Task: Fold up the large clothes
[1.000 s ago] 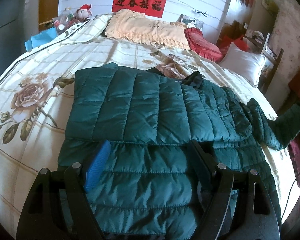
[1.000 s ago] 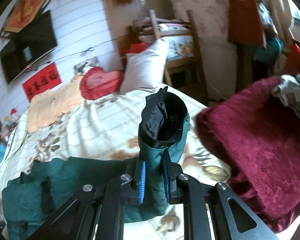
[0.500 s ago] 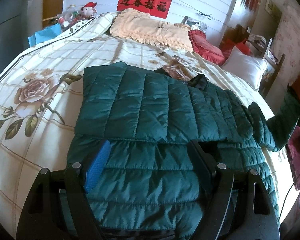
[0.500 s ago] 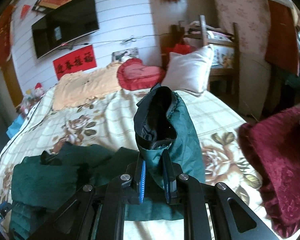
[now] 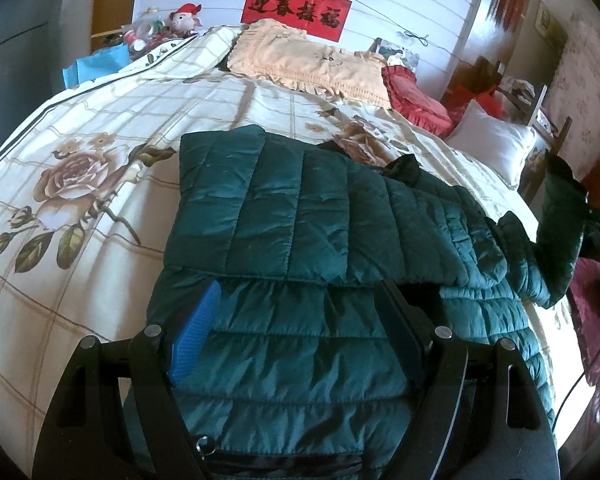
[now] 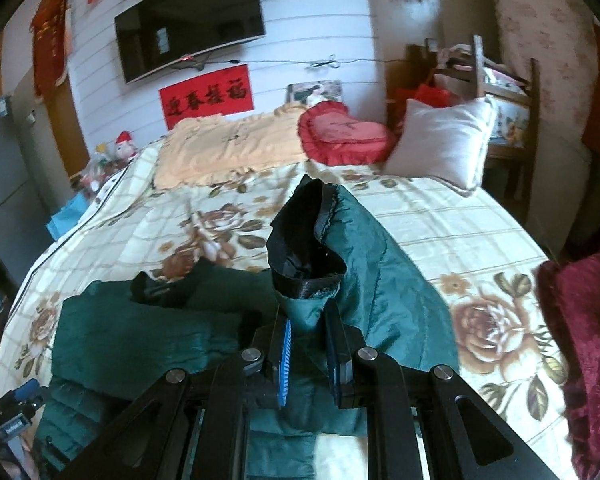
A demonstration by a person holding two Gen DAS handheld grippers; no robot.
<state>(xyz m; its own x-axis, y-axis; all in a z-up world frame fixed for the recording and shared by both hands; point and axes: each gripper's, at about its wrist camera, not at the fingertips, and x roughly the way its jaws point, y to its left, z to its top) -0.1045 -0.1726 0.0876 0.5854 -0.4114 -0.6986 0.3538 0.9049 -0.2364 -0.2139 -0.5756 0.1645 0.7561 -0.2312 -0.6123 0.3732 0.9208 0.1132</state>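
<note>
A dark green quilted puffer jacket (image 5: 300,232) lies on the floral bedspread (image 5: 80,160), with one side folded over its body. My left gripper (image 5: 300,320) is open, hovering just over the jacket's lower part with a finger on each side. My right gripper (image 6: 308,340) is shut on the jacket's sleeve (image 6: 320,248) near the cuff and holds it up above the bed; the black lining of the cuff shows. The raised sleeve also shows at the right of the left wrist view (image 5: 560,216). The jacket's body shows in the right wrist view (image 6: 140,340).
A peach pillow (image 5: 308,60), a red heart cushion (image 5: 416,96) and a white pillow (image 5: 492,144) lie at the bed's head. A dark red blanket (image 6: 588,340) lies at the bed's right edge. A wooden chair (image 6: 504,92) stands beyond the bed. A wall TV (image 6: 188,20) hangs above.
My right gripper has swung the sleeve leftward over the bed towards the jacket's body. My left gripper has edged forward over the jacket.
</note>
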